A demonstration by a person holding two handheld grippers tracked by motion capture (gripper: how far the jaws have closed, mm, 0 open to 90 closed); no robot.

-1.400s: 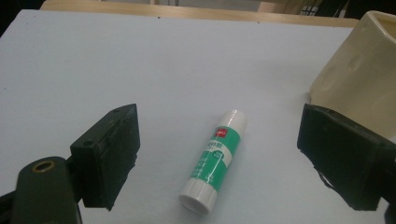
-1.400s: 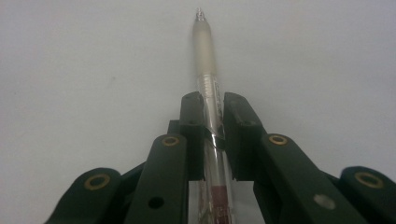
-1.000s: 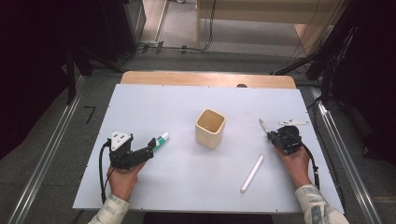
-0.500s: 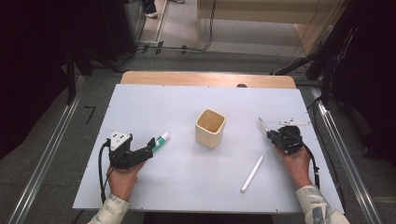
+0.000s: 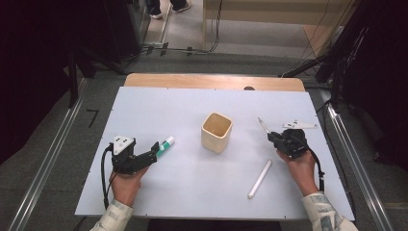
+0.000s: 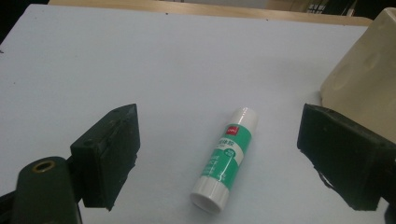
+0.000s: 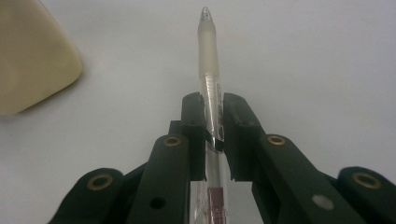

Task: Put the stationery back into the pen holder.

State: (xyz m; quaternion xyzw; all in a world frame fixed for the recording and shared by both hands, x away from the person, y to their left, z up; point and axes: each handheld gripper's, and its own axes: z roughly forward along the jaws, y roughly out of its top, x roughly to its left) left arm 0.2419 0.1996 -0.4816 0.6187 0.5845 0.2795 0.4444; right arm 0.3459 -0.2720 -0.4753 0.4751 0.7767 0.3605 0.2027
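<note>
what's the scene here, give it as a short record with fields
surface: white table
left gripper: open, jaws on either side of the glue stick, not touching it
glue stick: green and white, lying flat
right gripper: shut on a pen
pen: clear barrel, tip pointing away from the hand
cup: cream, square, upright at mid table
white stick: lying flat near the right hand, untouched
</note>
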